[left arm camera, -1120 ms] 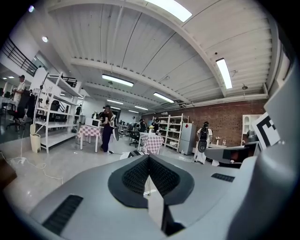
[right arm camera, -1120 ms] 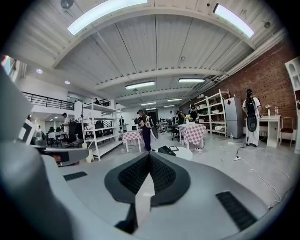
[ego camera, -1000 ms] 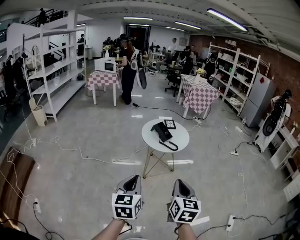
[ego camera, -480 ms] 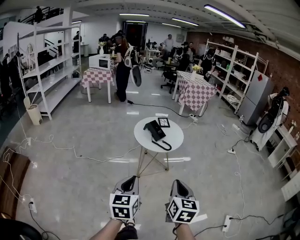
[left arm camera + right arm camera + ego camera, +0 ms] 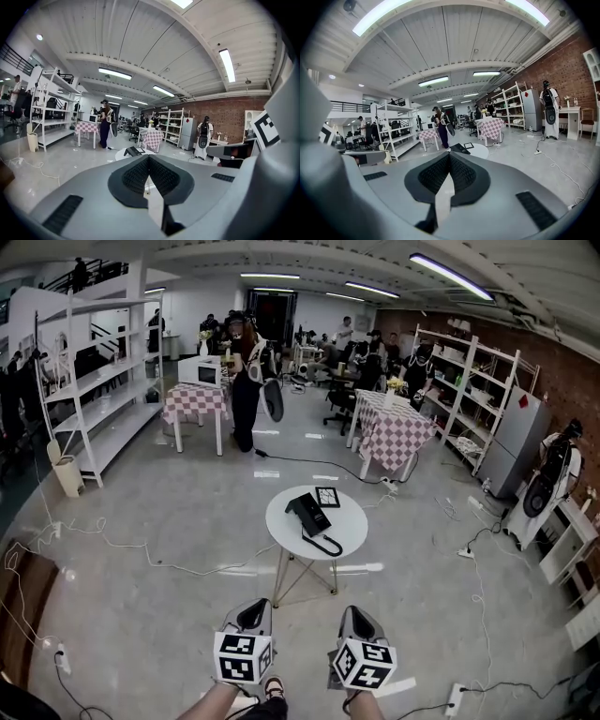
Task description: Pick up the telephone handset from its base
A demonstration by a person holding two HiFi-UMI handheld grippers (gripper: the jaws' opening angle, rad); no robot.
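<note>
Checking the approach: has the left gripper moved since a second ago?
Yes. The left gripper has edged forward toward the round white table; the gap between them is narrower in the head view.

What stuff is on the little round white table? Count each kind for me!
Black telephone with its cord: 1
Small black-framed square card: 1
Total: 2

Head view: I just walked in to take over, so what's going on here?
A person holds a gripper in each hand; the left gripper and right gripper are both shut and empty, short of the round white table. The black telephone sits there untouched, handset not lifted.
</note>
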